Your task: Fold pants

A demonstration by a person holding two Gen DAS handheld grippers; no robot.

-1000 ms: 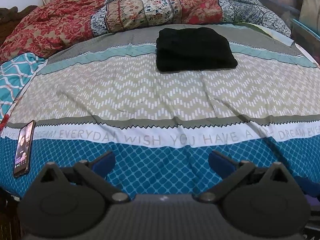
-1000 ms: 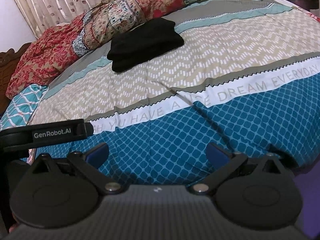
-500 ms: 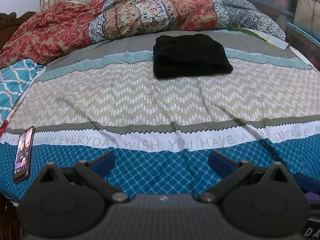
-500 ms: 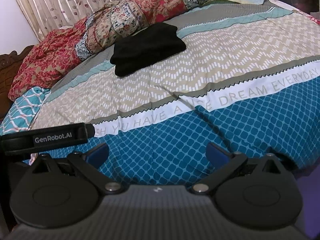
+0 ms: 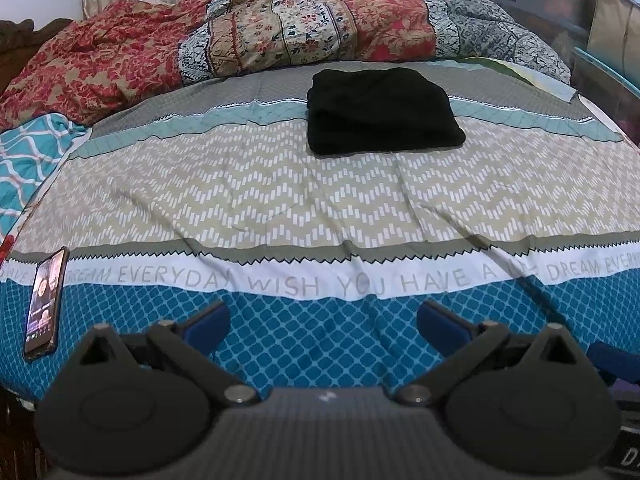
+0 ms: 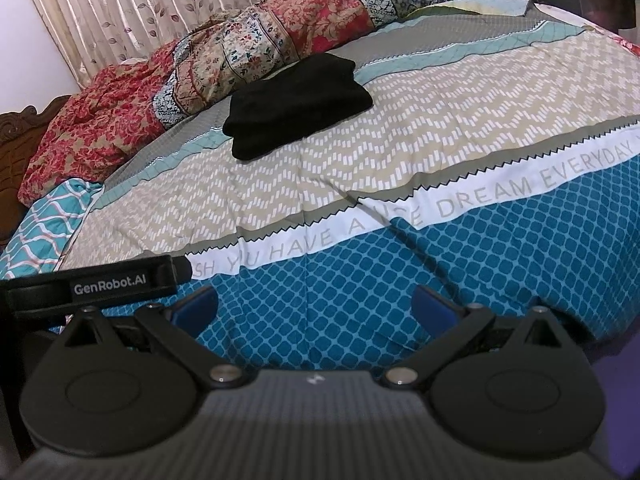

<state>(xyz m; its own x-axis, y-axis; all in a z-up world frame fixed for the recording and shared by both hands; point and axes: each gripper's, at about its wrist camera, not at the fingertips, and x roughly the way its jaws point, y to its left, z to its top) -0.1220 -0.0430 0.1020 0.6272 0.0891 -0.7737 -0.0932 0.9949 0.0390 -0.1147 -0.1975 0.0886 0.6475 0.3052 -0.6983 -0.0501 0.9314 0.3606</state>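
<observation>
The black pants [image 5: 382, 112] lie as a compact folded stack on the far half of the bedspread [image 5: 280, 200], near the rumpled quilt [image 5: 304, 32], suggesting the folding is finished. The left gripper [image 5: 322, 318] and right gripper [image 6: 314, 304] hang over the near blue edge, jaws spread wide, holding nothing. A phone [image 5: 45, 304] lies at the left edge, well apart.

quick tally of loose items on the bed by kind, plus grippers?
Folded black pants: 1
Smartphone: 1
Crumpled patterned quilt: 1
Teal lattice-print cloth: 1
Grippers: 2, the left gripper and the right gripper, both open and empty
Total: 6
</observation>
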